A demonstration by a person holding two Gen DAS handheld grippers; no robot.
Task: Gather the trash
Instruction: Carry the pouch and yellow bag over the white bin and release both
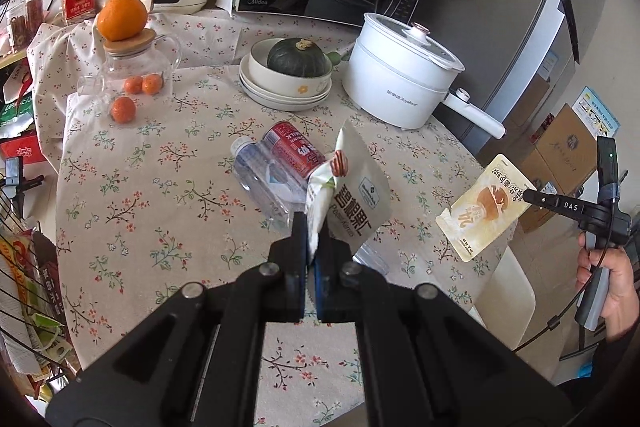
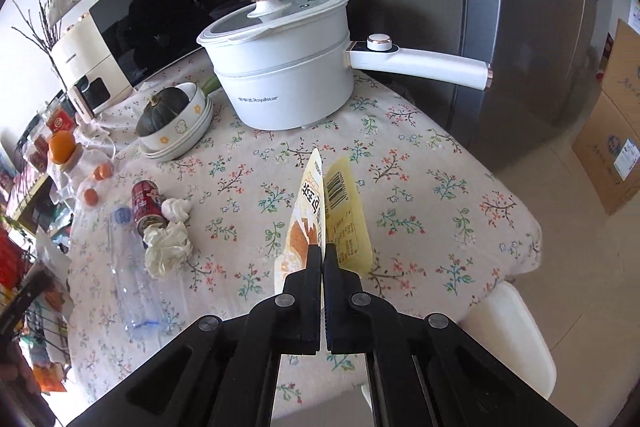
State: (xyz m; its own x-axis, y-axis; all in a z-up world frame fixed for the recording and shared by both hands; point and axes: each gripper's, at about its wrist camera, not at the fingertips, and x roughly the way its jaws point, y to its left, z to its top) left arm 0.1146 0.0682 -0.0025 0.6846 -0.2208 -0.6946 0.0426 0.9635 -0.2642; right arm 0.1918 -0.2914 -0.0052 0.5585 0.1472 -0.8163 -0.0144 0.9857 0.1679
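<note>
The white pouch is hanging from the left gripper, its jaws pressed together on the pouch's lower edge, so the bag is standing up above the table rather than lying on it. The yellow packet is being pinched the same way by the right gripper, jaws clamped on one end, the packet folded so its barcode side faces right. In the left view that packet is showing out past the table's right edge, with the person's hand on the gripper handle below it.

Both pieces look lifted clear, so the step in hand seems to be carrying them off to wherever trash is going; no bin is showing in either view. To do this well, both grips are best kept firm, since each holds only a thin edge of limp film and a slack pinch would let it slide out. The pouch is swinging close over the bottle and red can, so it is worth lifting before moving sideways, or it may knock the can into a roll. The right hand is best kept wide of the pot's long handle.

Still lying on the cloth are the bottle, the can and crumpled tissues, clustered together near the left side; these are probably waiting for the next trips.
</note>
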